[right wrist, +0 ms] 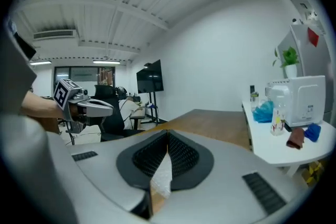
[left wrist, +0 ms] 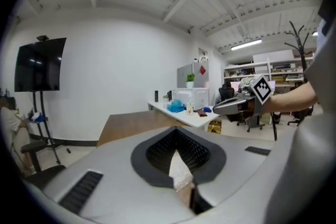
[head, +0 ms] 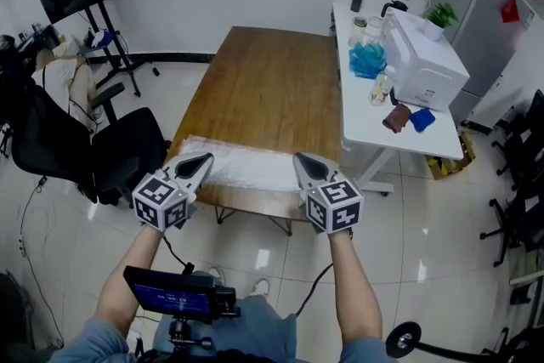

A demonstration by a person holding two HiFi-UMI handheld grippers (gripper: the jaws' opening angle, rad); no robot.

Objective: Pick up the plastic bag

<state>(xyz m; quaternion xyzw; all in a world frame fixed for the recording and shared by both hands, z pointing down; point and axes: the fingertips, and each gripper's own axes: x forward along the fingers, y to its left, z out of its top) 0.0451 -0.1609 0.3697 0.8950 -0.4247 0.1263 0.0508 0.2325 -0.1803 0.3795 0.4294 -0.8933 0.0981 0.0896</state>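
Grasp made on plastic bag (head: pixel 251 167), lift pending.

The plastic bag lies stretched along the near edge of the wooden counter (head: pixel 263 72). Left gripper (head: pixel 202 161) and right gripper (head: pixel 301 159) are each pressed together on one end of it, and each gripper view shows a sliver of white film pinched between the pads. The bag appears to rest on the counter, not clear of it. Judged: both pinches are done; raising the bag off the surface remains.

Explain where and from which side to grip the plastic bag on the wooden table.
Pinch the plastic bag at its two short ends, coming from the near edge of the wooden table. It lies flat and long along that edge, so one middle grip would likely let it sag.
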